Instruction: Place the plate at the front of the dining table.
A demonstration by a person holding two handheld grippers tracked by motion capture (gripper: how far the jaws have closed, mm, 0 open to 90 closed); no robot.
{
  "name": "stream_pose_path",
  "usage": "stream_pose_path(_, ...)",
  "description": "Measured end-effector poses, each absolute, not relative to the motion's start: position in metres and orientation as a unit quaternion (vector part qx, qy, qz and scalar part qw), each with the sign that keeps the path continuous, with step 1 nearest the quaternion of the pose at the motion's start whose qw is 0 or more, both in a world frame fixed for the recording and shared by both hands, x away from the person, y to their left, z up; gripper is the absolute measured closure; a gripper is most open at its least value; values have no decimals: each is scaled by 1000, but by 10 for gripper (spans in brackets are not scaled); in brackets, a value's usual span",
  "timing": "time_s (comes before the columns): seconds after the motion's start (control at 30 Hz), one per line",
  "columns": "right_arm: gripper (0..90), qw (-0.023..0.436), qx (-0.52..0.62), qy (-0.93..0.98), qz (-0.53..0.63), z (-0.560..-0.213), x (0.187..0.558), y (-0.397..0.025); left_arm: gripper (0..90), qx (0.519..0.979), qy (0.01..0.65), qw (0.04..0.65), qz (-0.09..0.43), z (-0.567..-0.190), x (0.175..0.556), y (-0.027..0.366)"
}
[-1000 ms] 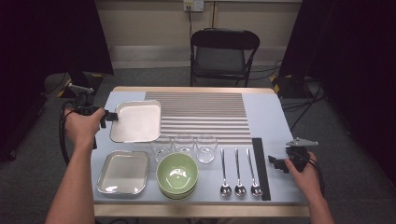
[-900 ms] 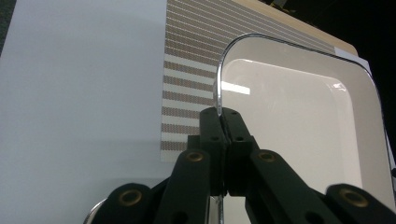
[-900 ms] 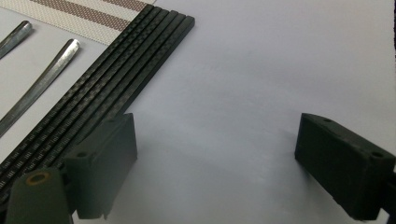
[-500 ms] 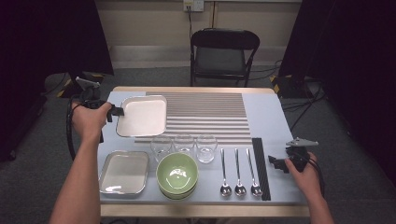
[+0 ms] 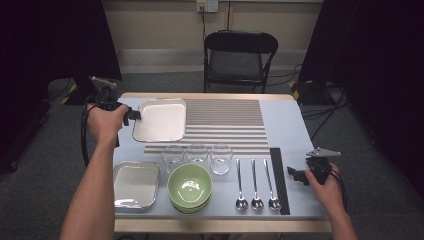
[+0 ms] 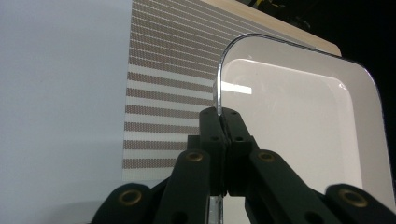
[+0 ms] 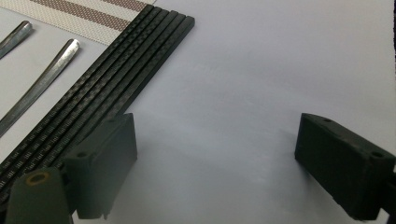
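At the table's far left, the left gripper [image 5: 131, 115] pinches the thin rim of a white rectangular metal tray [image 5: 161, 120], held partly over the striped placemat [image 5: 225, 120]. With so narrow a grip, the tray could tilt or slip free. The right gripper [image 5: 298, 175] rests with jaws apart beside the black chopsticks [image 5: 279, 175].

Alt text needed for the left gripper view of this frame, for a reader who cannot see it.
The left gripper has its two black jaws shut on the shiny metal rim of a white rectangular tray, seen close up. Behind the tray lie a brown-and-white striped placemat and the pale blue table top.
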State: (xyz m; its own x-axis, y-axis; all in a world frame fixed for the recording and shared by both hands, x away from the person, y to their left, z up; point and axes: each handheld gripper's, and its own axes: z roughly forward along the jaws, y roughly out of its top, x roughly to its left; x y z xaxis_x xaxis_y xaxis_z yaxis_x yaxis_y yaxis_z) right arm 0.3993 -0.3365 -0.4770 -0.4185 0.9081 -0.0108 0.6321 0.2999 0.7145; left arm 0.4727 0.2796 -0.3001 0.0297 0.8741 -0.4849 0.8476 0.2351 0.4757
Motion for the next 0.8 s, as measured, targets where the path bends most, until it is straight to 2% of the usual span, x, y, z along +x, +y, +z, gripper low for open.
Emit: stream_pose_path(0.8, 116, 213, 496, 777, 324, -477, 400, -337, 894, 611, 704, 361, 27, -299, 492, 263)
